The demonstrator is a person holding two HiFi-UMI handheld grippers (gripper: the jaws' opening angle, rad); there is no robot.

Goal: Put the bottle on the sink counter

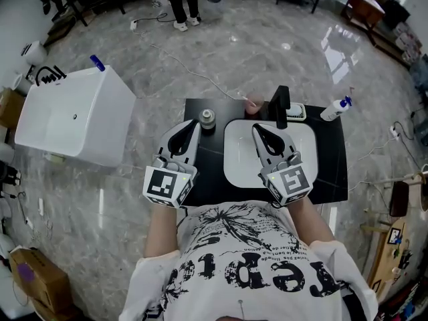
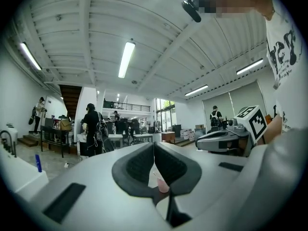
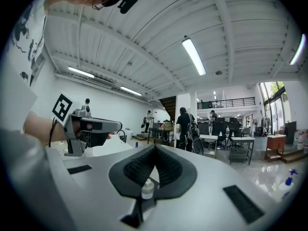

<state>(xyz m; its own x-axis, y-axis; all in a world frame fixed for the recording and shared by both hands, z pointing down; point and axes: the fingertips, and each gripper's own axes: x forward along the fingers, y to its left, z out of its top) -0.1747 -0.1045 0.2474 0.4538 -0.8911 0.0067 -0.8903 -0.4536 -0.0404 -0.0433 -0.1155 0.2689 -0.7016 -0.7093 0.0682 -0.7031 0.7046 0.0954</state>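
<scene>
Ceiling lights (image 2: 126, 59) in gripper views only

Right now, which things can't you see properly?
- Head view: the small bottle is too tiny to tell what's inside.
- Head view: the right tool covers part of the sink.
- Left gripper view: the left tool hides the counter; only a pink cup peeks through.

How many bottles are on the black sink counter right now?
2. A small grey-capped bottle stands left of the basin; a white spray bottle sits at the counter's far right corner. The tap could hide another.
</scene>
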